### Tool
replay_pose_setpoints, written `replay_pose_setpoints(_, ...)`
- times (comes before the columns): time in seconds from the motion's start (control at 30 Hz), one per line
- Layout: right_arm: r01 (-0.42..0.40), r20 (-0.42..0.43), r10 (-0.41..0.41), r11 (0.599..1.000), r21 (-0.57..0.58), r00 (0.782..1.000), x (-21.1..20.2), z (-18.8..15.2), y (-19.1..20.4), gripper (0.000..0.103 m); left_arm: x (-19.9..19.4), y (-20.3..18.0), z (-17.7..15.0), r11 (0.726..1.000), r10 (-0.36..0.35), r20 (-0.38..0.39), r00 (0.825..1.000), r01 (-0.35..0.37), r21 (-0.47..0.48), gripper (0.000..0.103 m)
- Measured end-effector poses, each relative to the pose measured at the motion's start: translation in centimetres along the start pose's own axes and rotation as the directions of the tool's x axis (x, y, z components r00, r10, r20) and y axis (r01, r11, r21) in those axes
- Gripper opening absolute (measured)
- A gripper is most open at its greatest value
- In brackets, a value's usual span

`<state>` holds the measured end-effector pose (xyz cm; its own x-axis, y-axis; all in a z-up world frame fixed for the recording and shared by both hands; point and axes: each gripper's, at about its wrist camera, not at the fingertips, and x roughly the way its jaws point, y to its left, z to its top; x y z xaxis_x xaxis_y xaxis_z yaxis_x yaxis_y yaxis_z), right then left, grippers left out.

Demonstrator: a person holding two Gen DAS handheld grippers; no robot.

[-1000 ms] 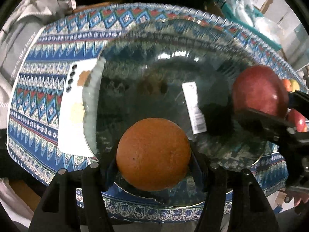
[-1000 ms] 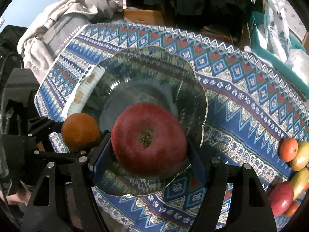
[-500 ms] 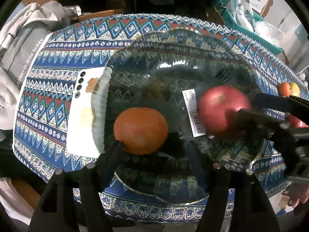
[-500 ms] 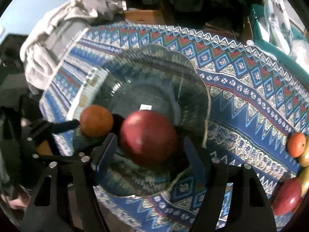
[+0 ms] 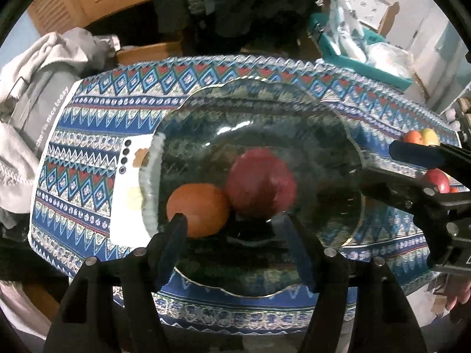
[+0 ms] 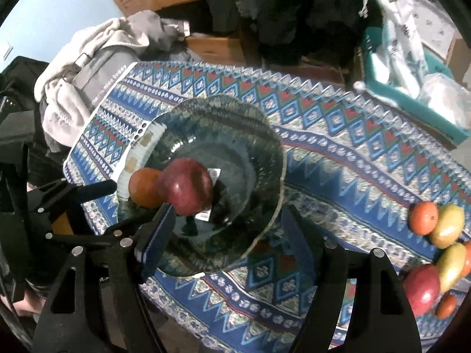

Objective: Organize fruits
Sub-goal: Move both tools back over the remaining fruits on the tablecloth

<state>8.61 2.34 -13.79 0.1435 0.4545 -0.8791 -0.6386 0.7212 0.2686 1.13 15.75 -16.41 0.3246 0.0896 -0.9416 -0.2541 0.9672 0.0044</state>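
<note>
An orange [image 5: 197, 209] and a dark red apple [image 5: 262, 185] lie touching each other inside the clear glass bowl [image 5: 250, 108] on the patterned cloth. My left gripper [image 5: 234, 229] hangs open above the bowl's near side, holding nothing, with the orange just beyond its left fingertip. My right gripper [image 6: 226, 226] is open and empty too, above the bowl [image 6: 223, 111], with the apple [image 6: 188, 188] and the orange [image 6: 144, 188] past its left finger. The right gripper's fingers [image 5: 412, 150] reach in from the right in the left wrist view.
Several loose fruits lie at the cloth's right end: a small orange one [image 6: 424, 217], yellow mangoes [image 6: 447, 226] and a red apple [image 6: 421, 288]. A white phone [image 5: 129, 188] sits partly under the bowl's left side. Grey clothing [image 5: 29, 117] is piled far left, and a teal bin [image 5: 368, 47] stands behind.
Both grippers opened and let go of their fruit, then rose. The orange and the apple dropped into the bowl and rolled together toward its left side.
</note>
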Motion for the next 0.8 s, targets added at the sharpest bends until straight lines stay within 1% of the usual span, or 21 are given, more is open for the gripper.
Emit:
replay_pose_setpoints(0.13,0.043,0.026,-0.043,0.999,-0.003,0.999,-1.9,-0.5,-0.6,0.075,-1.0,-1.1,0.4,1.0,-0.028,0.025,0.999,0.028,0.015,0.069)
replay_pose_setpoints(0.37,0.12,0.049,-0.121,0.993,0.022,0.992,-4.8,-2.0,-2.6,0.076,-3.0,-3.9,0.6,0.996,-0.056,0.072,0.996,0.051,0.067,0.07)
replay_pose_setpoints(0.47,0.146,0.057,-0.148,0.988,0.047,0.987,-6.2,-2.9,-4.1,0.076,-3.4,-5.3,0.6,0.994,-0.07,0.078,0.994,0.063,0.092,0.071)
replay_pose_setpoints(0.53,0.169,0.064,-0.172,0.984,0.06,0.983,-7.3,-3.5,-5.2,0.078,-3.6,-6.4,0.7,0.991,-0.081,0.08,0.993,0.072,0.111,0.071)
replay_pose_setpoints(0.63,0.205,0.072,-0.21,0.976,0.074,0.975,-8.6,-4.4,-6.7,0.079,-4.0,-8.0,0.8,0.986,-0.101,0.089,0.991,0.088,0.141,0.075)
replay_pose_setpoints(0.8,0.228,0.092,-0.239,0.966,0.119,0.967,-10.9,-6.1,-9.5,0.079,-4.6,-11.1,0.8,0.975,-0.132,0.094,0.987,0.112,0.193,0.076)
